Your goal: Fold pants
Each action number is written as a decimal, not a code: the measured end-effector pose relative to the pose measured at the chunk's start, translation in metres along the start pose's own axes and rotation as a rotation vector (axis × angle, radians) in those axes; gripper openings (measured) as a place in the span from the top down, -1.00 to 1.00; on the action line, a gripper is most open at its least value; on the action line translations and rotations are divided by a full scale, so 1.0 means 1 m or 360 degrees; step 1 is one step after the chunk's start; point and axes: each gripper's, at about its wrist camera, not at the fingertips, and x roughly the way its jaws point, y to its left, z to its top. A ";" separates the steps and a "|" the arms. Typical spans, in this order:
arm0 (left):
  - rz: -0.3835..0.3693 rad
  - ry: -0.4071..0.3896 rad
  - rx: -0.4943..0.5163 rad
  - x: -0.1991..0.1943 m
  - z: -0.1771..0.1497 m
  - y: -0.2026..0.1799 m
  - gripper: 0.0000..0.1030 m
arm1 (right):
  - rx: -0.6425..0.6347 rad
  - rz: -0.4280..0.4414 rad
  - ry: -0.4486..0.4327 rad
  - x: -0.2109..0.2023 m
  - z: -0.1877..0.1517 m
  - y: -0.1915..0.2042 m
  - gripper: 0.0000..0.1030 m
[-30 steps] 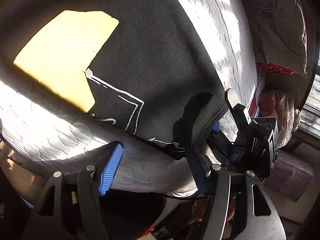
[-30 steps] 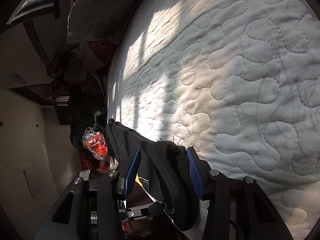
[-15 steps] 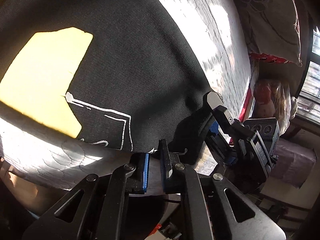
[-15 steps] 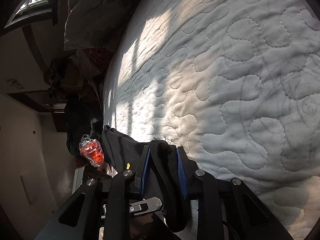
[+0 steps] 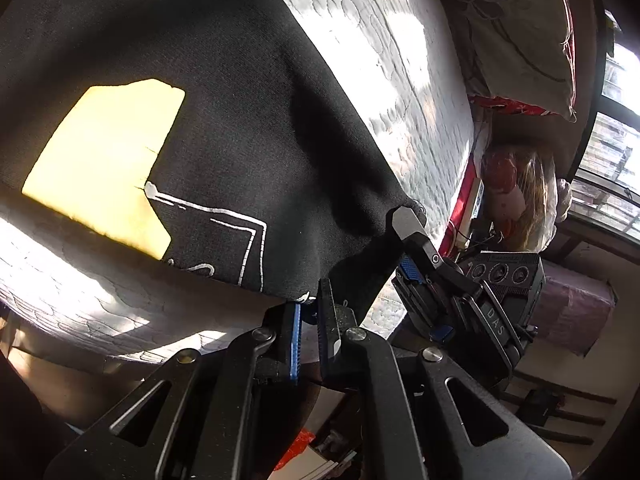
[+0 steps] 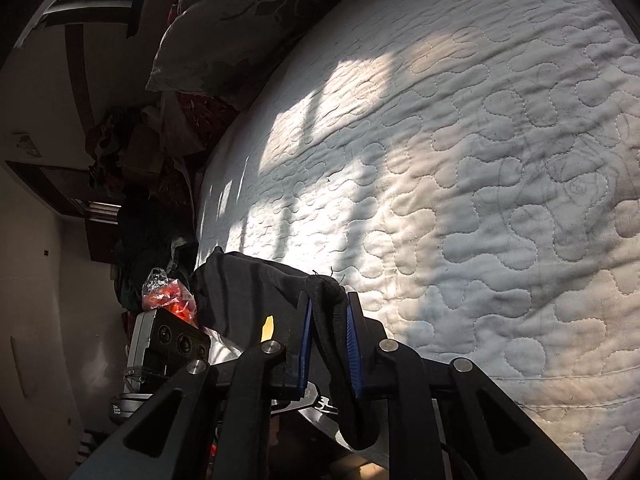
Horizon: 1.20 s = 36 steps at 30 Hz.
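White quilted mattress (image 6: 480, 160); black pants (image 5: 240, 120), yellow patch, hem pinched by left hand-held gripper (image 5: 308, 320) and right hand-held gripper (image 6: 328, 332).

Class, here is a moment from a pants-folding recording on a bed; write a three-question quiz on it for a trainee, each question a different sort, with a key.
1. True or false: the left gripper is wide open, clear of the black pants.
2. Multiple choice: what does the right gripper pinch? A) the flowered pillow B) an edge of the black pants C) the white quilted mattress
3. Fill in: the large patch printed on the pants is ____.

Key: 1 false, it is shut on the fabric edge; 2 B; 3 yellow.
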 end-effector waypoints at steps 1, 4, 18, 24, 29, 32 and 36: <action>0.0005 0.0002 0.0000 0.001 0.000 0.000 0.91 | 0.0006 -0.0040 0.0003 0.002 -0.001 -0.001 0.71; -0.0012 0.0010 -0.0005 -0.002 0.000 0.004 0.91 | 0.0006 -0.0141 -0.0001 0.005 -0.003 -0.001 0.73; -0.0229 -0.0051 -0.0040 -0.049 0.008 0.008 0.91 | -0.0085 -0.0132 -0.0003 -0.007 -0.008 0.062 0.78; -0.0331 -0.0104 -0.0112 -0.076 0.021 0.028 0.91 | -0.0116 -0.0112 0.0016 0.010 -0.006 0.093 0.79; -0.0428 -0.0166 -0.0208 -0.102 0.035 0.052 0.91 | -0.0123 -0.0067 0.0046 0.036 -0.001 0.121 0.79; -0.0471 -0.0199 -0.0271 -0.115 0.043 0.072 0.91 | -0.0134 -0.0041 0.0084 0.058 0.001 0.138 0.79; -0.0500 -0.0230 -0.0359 -0.126 0.048 0.100 0.91 | -0.0141 -0.0021 0.0158 0.095 0.000 0.158 0.79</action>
